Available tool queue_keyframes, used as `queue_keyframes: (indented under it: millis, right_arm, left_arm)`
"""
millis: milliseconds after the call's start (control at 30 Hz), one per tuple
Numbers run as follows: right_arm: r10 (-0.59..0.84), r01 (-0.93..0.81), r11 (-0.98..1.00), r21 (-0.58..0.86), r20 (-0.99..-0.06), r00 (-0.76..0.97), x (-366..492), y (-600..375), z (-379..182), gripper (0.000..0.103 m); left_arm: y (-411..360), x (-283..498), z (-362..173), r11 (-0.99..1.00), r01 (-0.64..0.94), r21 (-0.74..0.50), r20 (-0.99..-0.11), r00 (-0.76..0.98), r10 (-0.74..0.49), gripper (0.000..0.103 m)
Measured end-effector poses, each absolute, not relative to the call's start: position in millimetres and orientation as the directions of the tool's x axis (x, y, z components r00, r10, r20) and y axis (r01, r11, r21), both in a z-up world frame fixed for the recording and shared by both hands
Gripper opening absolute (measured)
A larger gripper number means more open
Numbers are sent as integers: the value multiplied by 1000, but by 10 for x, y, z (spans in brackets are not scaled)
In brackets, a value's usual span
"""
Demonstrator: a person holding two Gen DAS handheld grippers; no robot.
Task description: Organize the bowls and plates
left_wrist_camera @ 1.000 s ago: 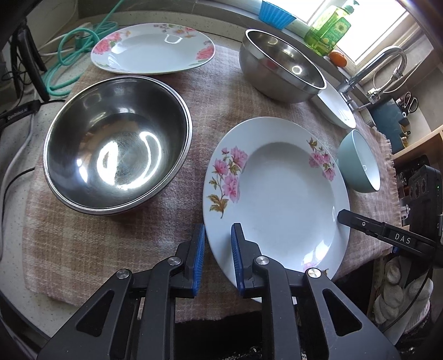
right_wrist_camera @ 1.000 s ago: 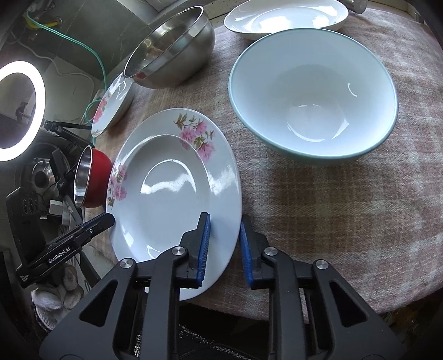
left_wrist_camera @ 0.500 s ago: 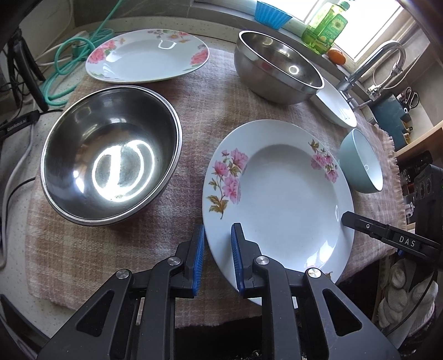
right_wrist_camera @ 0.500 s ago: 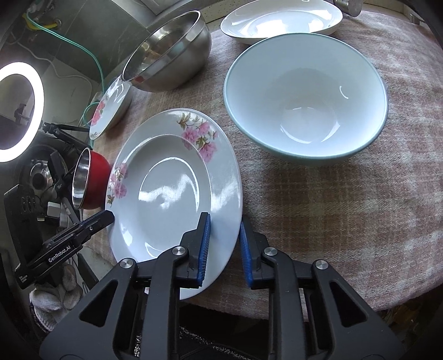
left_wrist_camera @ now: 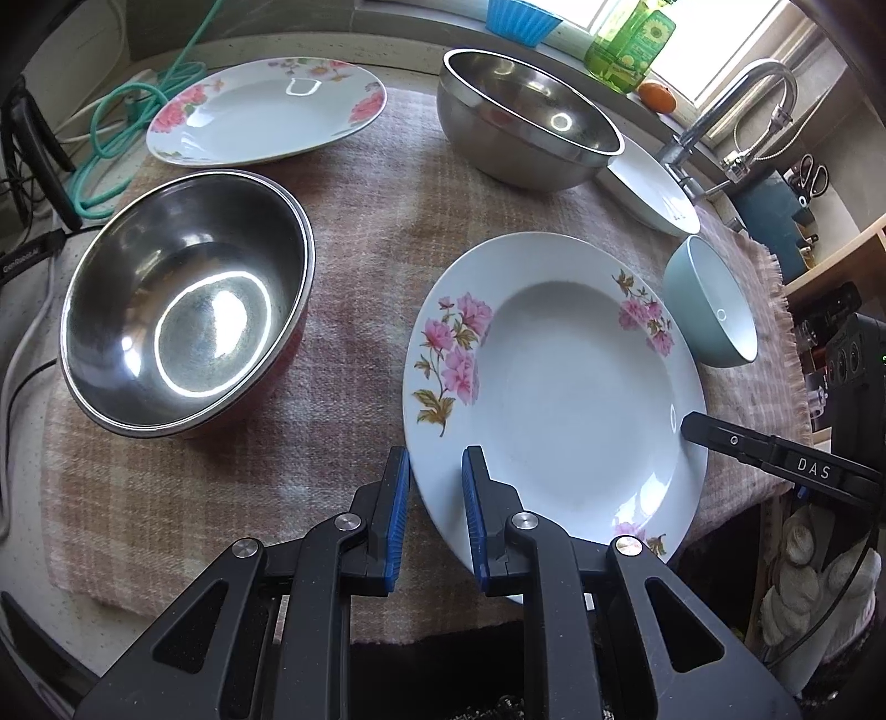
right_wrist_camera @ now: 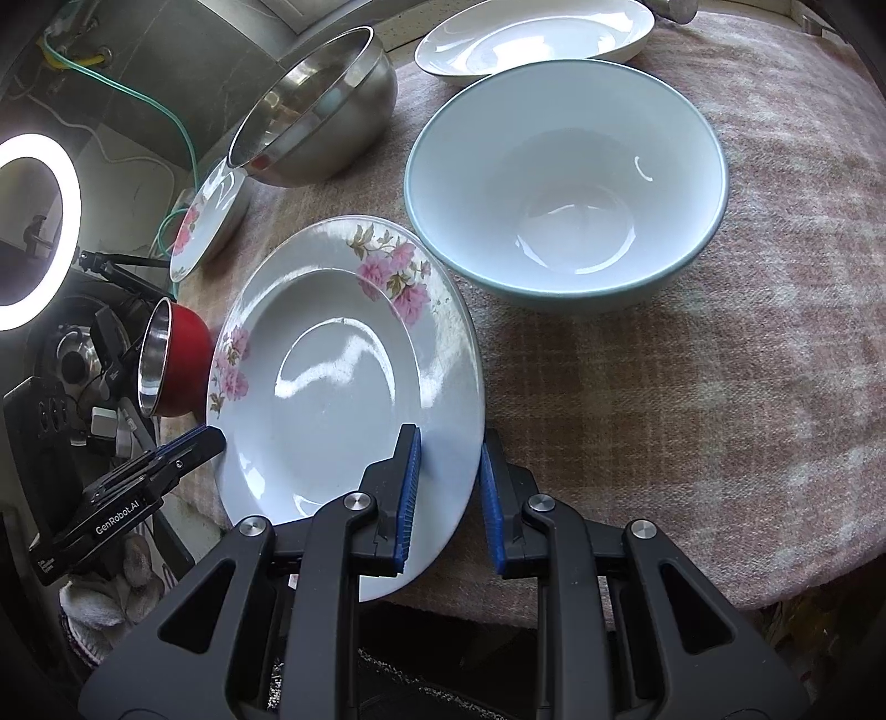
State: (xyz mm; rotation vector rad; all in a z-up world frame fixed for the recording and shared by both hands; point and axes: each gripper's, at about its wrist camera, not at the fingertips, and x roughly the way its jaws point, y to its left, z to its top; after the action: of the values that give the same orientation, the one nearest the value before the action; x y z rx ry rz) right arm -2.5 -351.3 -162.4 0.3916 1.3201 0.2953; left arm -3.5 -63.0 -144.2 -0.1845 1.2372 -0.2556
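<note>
While pinching, both tools [left_wrist_camera: 436, 482] [right_wrist_camera: 447, 476] on floral plate [left_wrist_camera: 576, 387] [right_wrist_camera: 332, 382]

Sunlit window [left_wrist_camera: 714, 33] behind faucet [left_wrist_camera: 736, 105]; ring light [right_wrist_camera: 33, 232] glowing.

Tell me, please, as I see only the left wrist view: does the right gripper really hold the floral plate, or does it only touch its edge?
Observer: It holds it. The right wrist view shows the right gripper clamped on the floral plate, with the rim between both blue pads.
Operator: Is the light blue bowl empty? I see it only from the side.
Observer: Yes. From above, the light blue bowl has a bare white inside with nothing in it.
Operator: Is there something past the plate's far side that I miss?
Observer: A lit ring light shines there, beyond the table's edge.
</note>
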Motion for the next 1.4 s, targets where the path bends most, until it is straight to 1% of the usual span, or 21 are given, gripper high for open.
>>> queue_keyframes:
  millis: [600, 800, 1167, 1200, 1233, 1267, 1300, 1367, 1400]
  right_arm:
    - [383, -3, 919, 394, -893, 236, -68, -3485, -1570, 22]
    - [351, -24, 933, 358, -896, 272, -127, -3489, -1414, 22]
    - [311, -81, 950, 302, -878, 365, -159, -3347, -1006, 23]
    - [313, -90, 949, 302, -873, 373, -133, -3315, -973, 24]
    - [315, -101, 949, 299, -870, 380, -105, -3276, -945, 28]
    - [316, -110, 949, 297, -866, 387, -70, -3236, -921, 31]
    - [317, -116, 948, 296, -863, 394, -37, -3197, -895, 36]
    - [336, -133, 942, 309, -852, 401, 36, -3112, -848, 37]
    - [346, -143, 938, 315, -847, 404, 68, -3064, -831, 37]
  left_arm:
    - [-668, -88, -1426, 957, 103, -272, -905, 310, -291, 17]
    - [-614, -117, -1330, 959, 116, -258, -901, 329, -282, 17]
    - [-331, -167, -1101, 955, 93, -281, -883, 365, -295, 19]
    - [-288, -160, -1065, 955, 88, -282, -879, 374, -294, 19]
    - [-253, -148, -1029, 955, 83, -285, -875, 385, -295, 19]
    - [-209, -129, -992, 955, 79, -286, -870, 396, -294, 20]
    - [-165, -108, -958, 956, 76, -284, -867, 407, -290, 24]
    - [-63, -59, -897, 958, 69, -278, -856, 434, -280, 30]
    - [-6, -25, -878, 960, 63, -273, -853, 446, -272, 30]
